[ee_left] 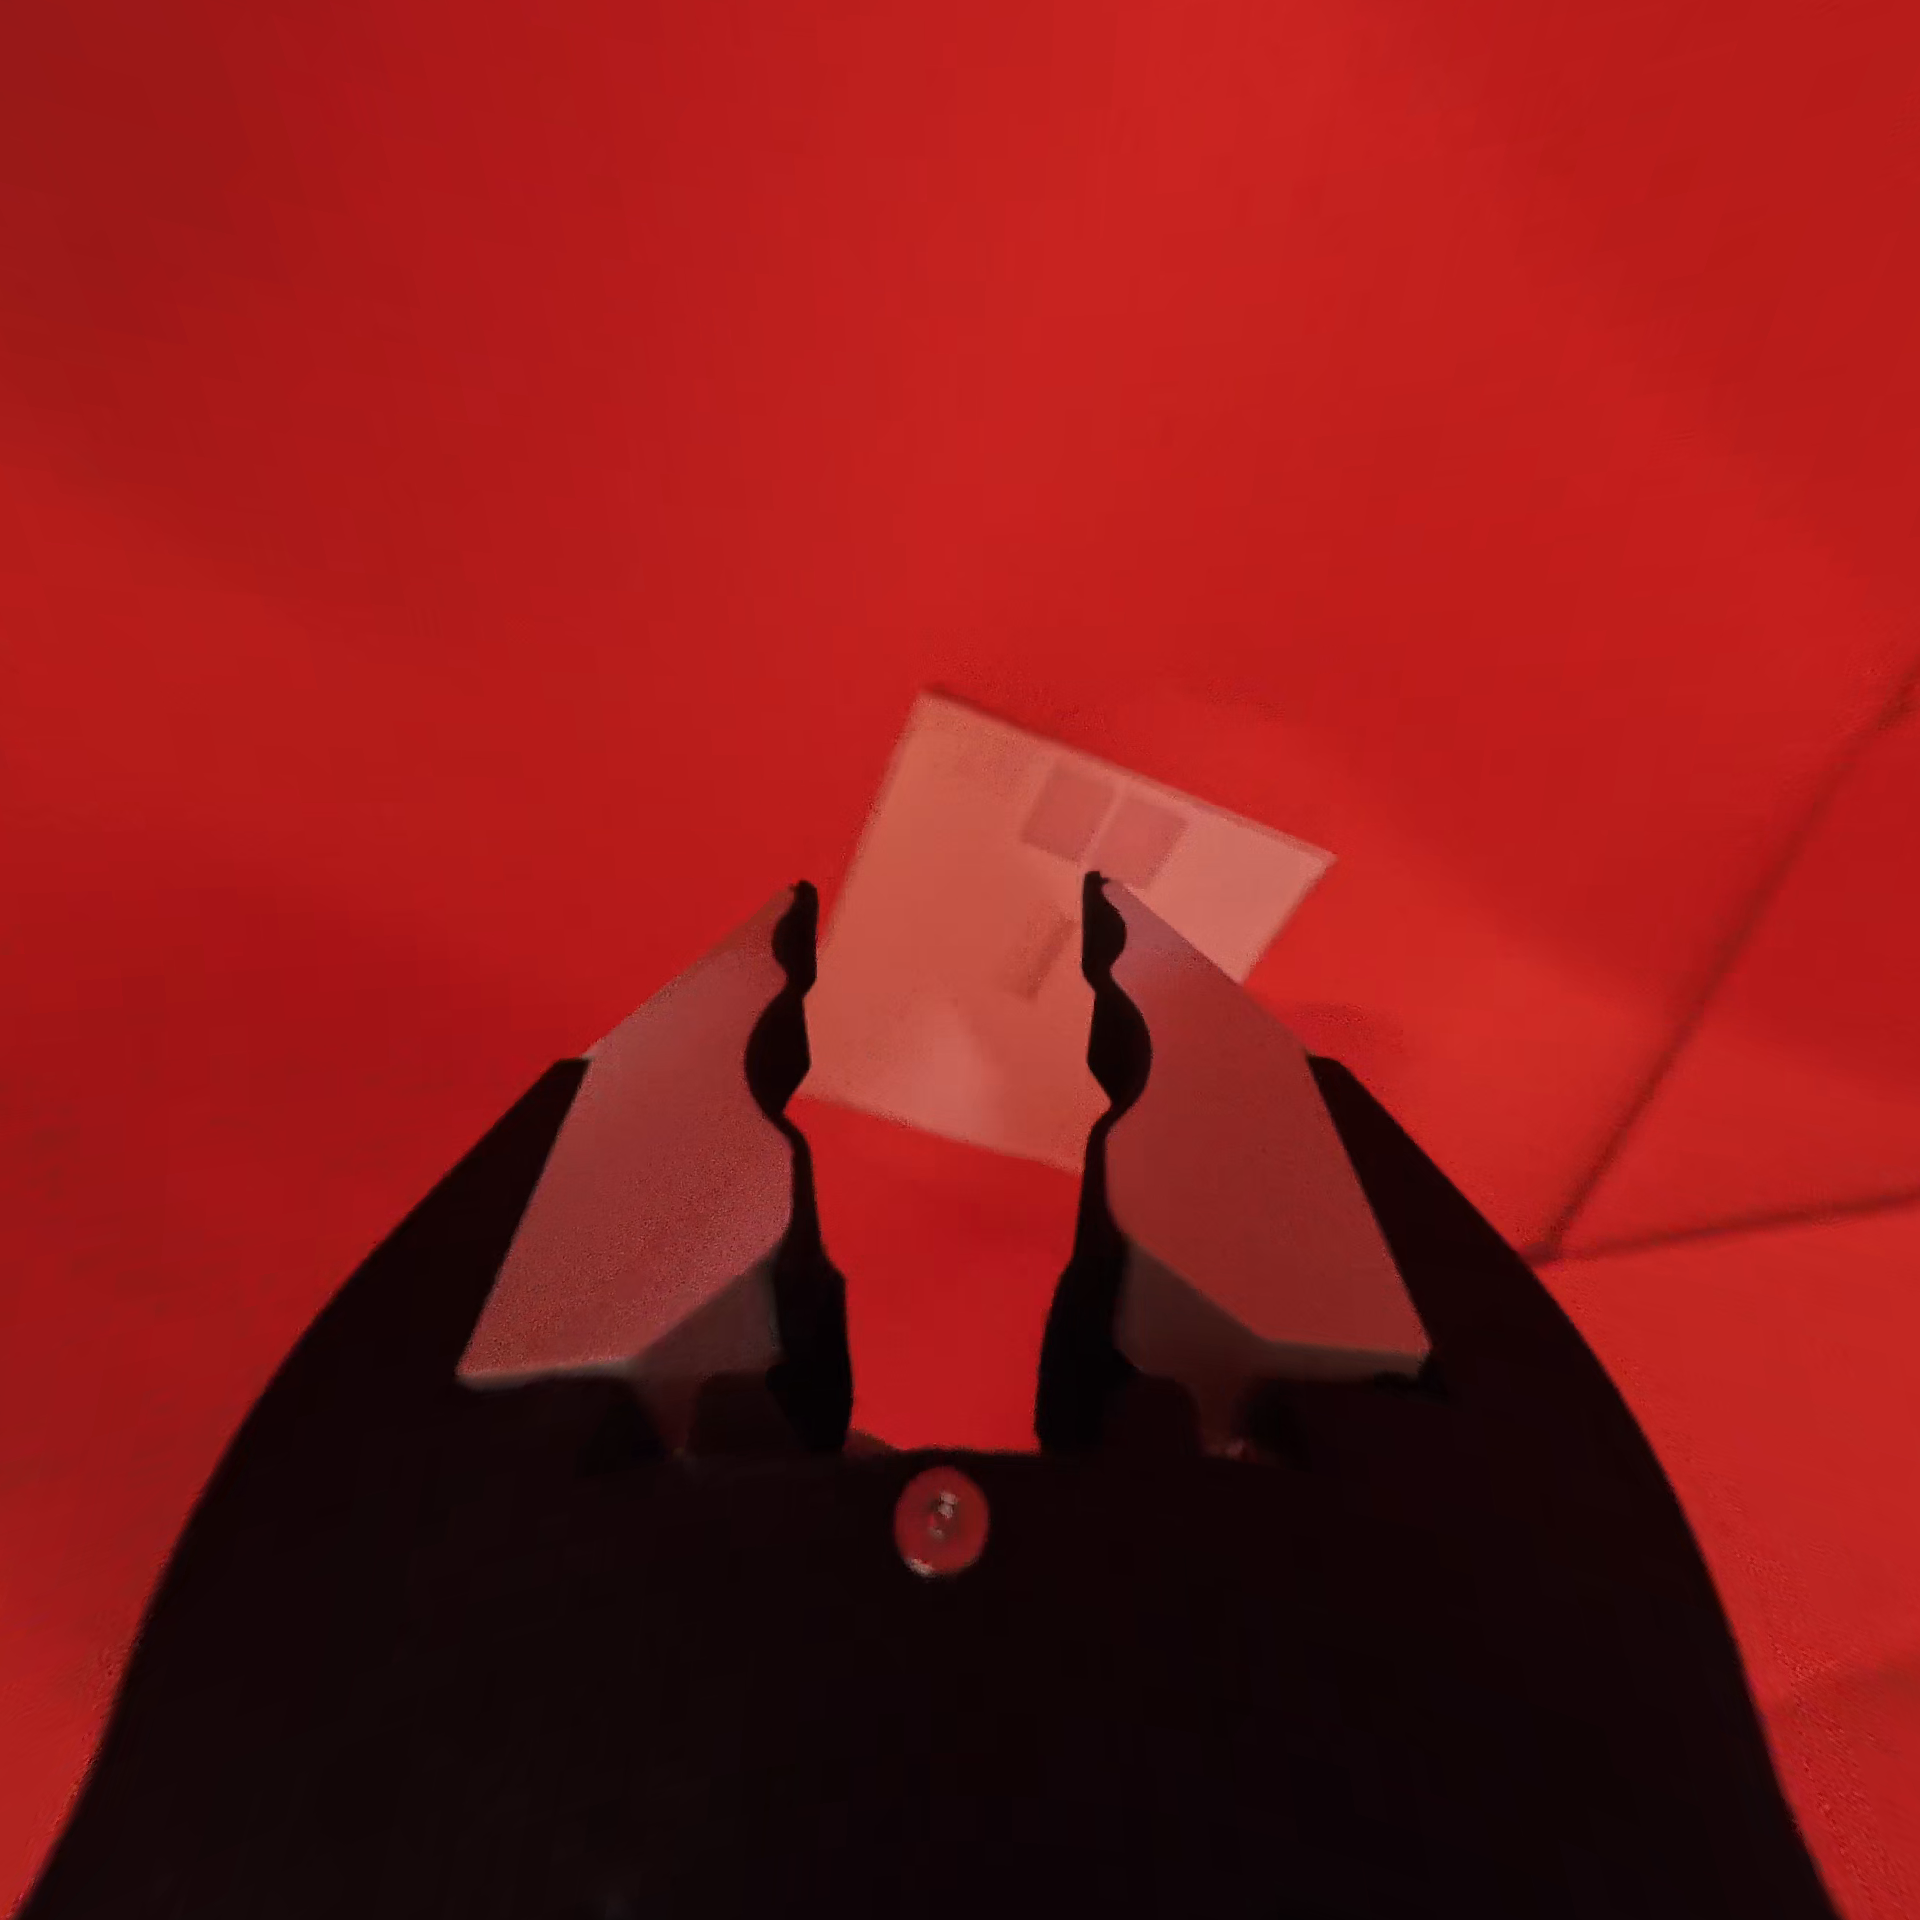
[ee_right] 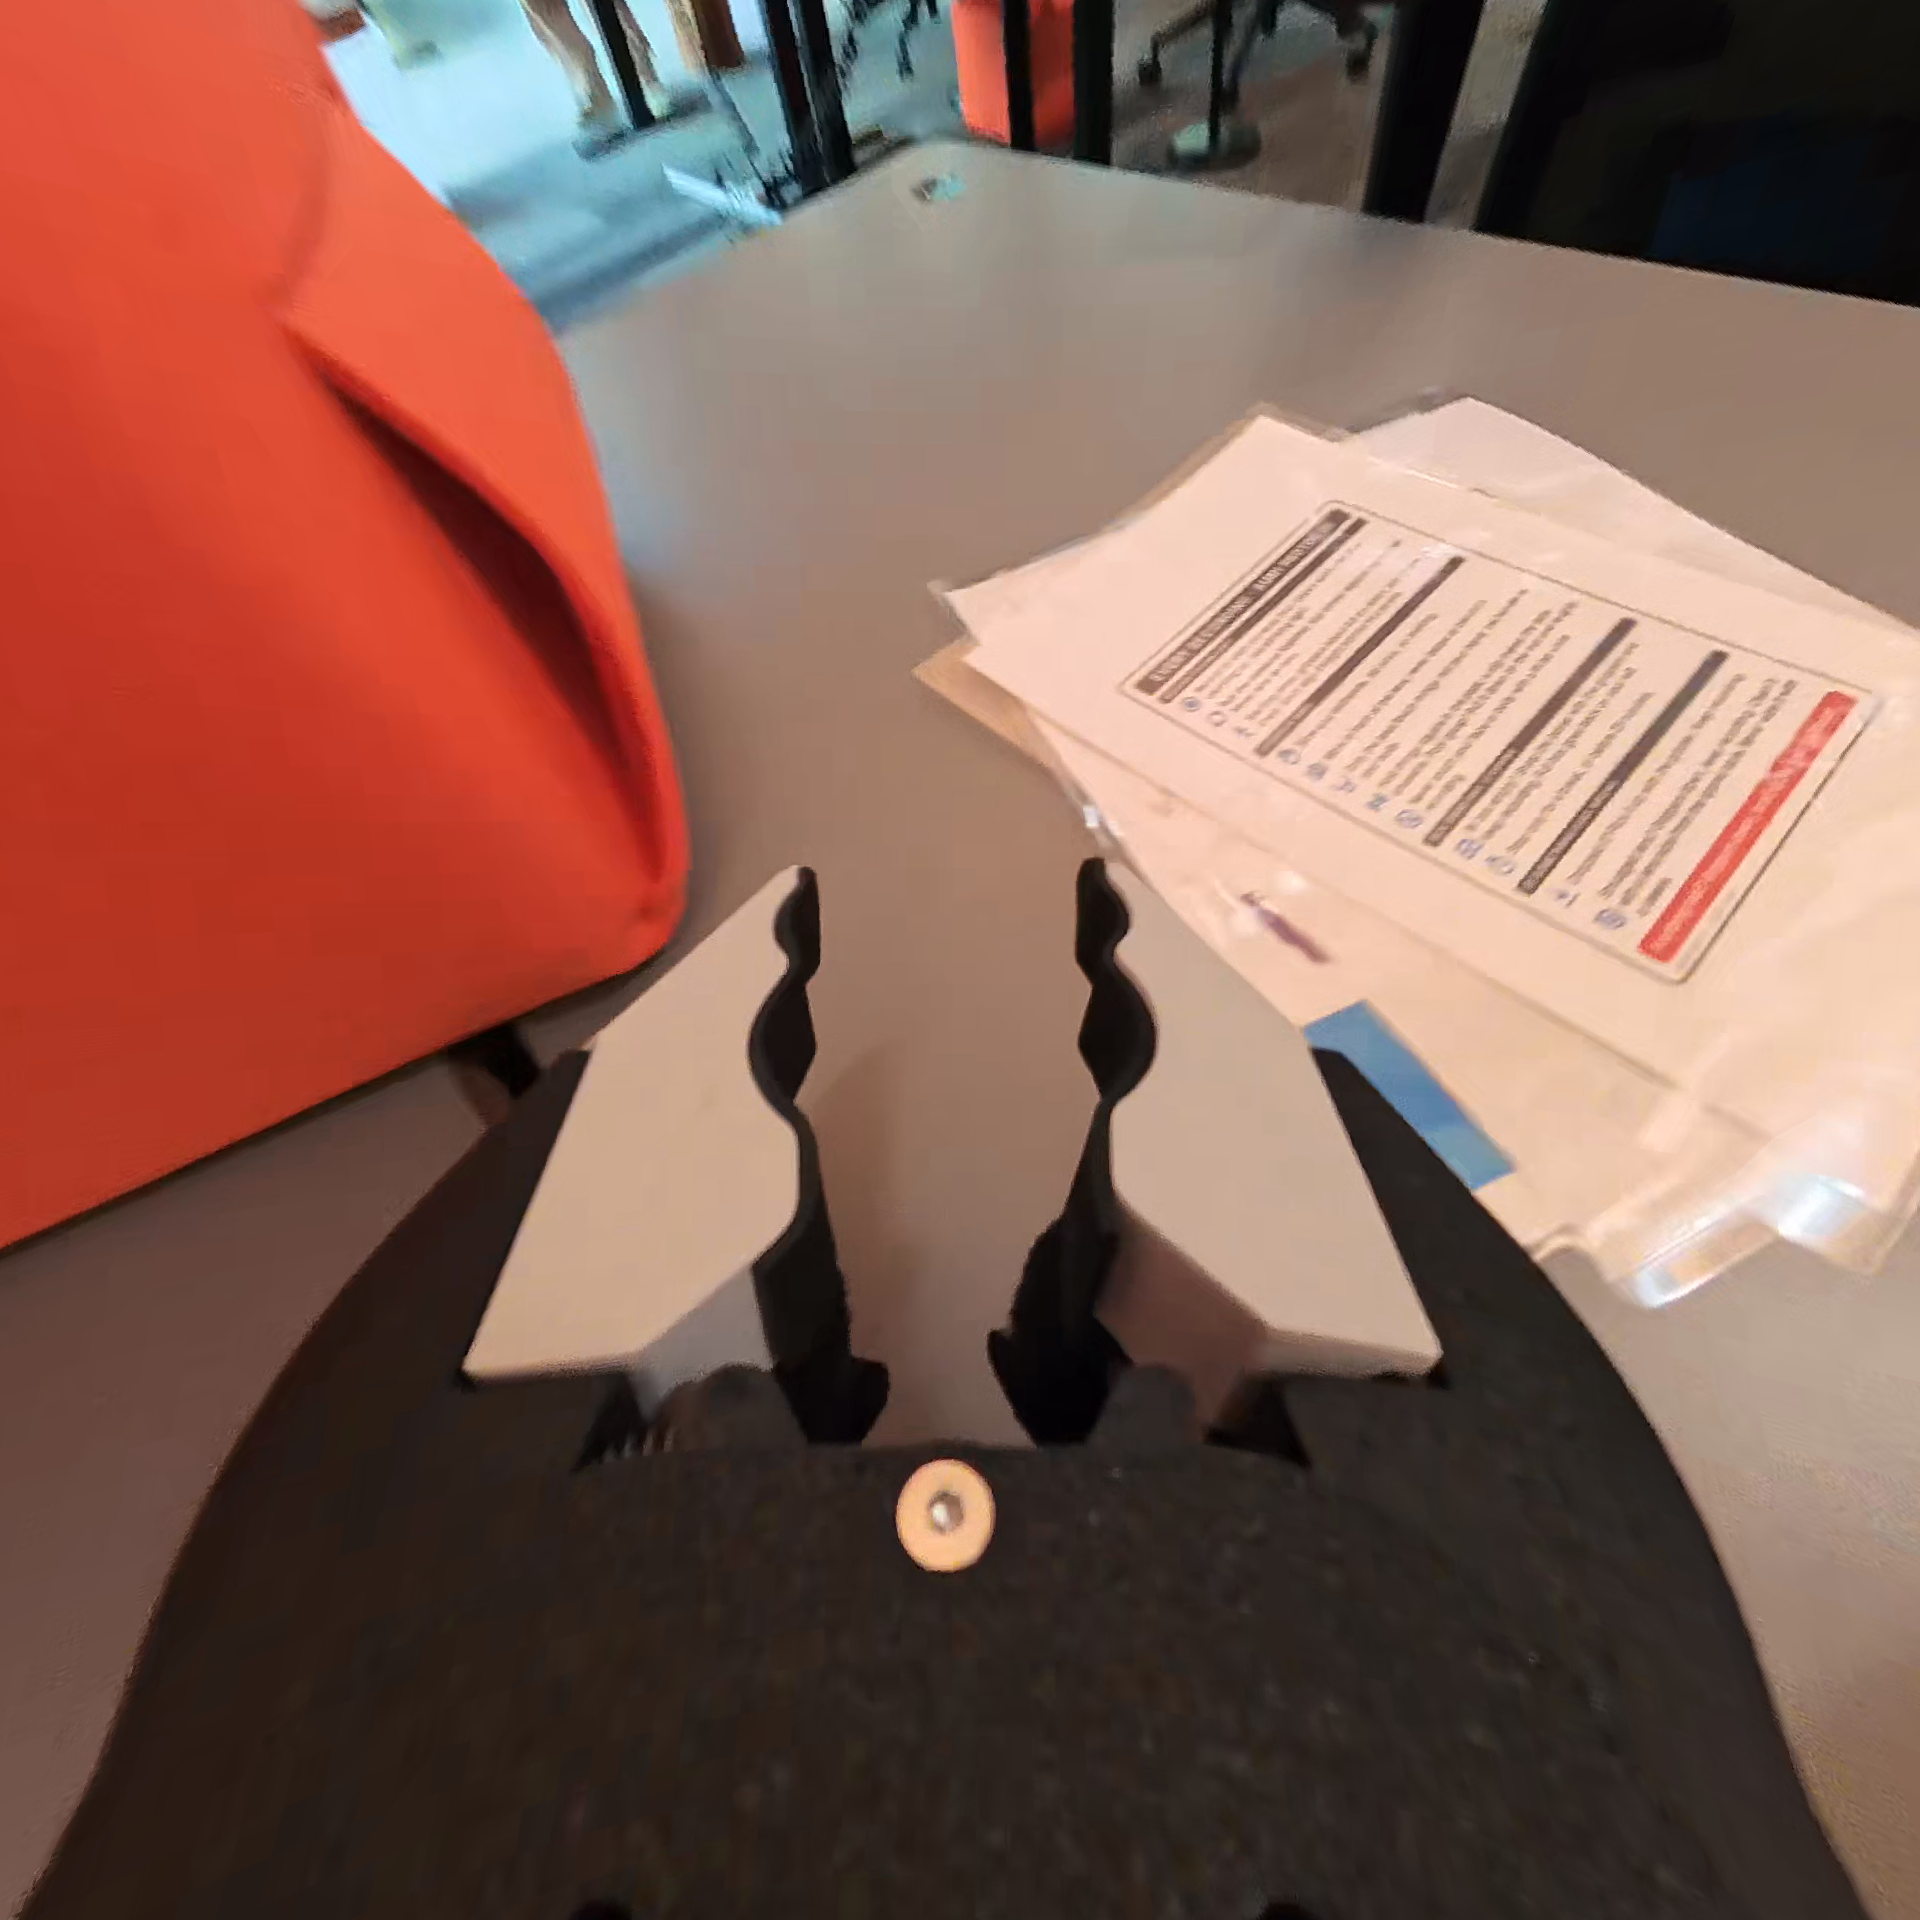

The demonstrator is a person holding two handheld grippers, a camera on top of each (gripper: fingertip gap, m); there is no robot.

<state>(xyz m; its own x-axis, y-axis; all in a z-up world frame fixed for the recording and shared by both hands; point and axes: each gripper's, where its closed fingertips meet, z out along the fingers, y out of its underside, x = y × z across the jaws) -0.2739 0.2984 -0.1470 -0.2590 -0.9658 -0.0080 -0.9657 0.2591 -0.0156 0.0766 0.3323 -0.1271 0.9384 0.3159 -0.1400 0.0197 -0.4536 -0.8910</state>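
Note:
My left gripper (ee_left: 945, 894) is open and empty, inside a red fabric enclosure (ee_left: 935, 364). Its tips point at a pale square card (ee_left: 966, 966) that lies just beyond them against the red fabric. My right gripper (ee_right: 945, 883) is open and empty, low over a grey table (ee_right: 883, 468). An orange-red fabric bag (ee_right: 260, 623) stands just left of its tips. A stack of printed sheets in clear plastic sleeves (ee_right: 1455, 748) lies just right of its tips.
A seam or fold (ee_left: 1714, 987) runs through the red fabric at the right. A blue patch (ee_right: 1403, 1101) shows under the plastic sleeves. Beyond the table's far edge are dark chair and table legs (ee_right: 810, 83) on a light floor. Spacing between my two grippers at the tips: around 35 cm. To reach the pale square card (ee_left: 966, 966) in a straight line is about 8 cm for my left fingers, about 40 cm for my right.

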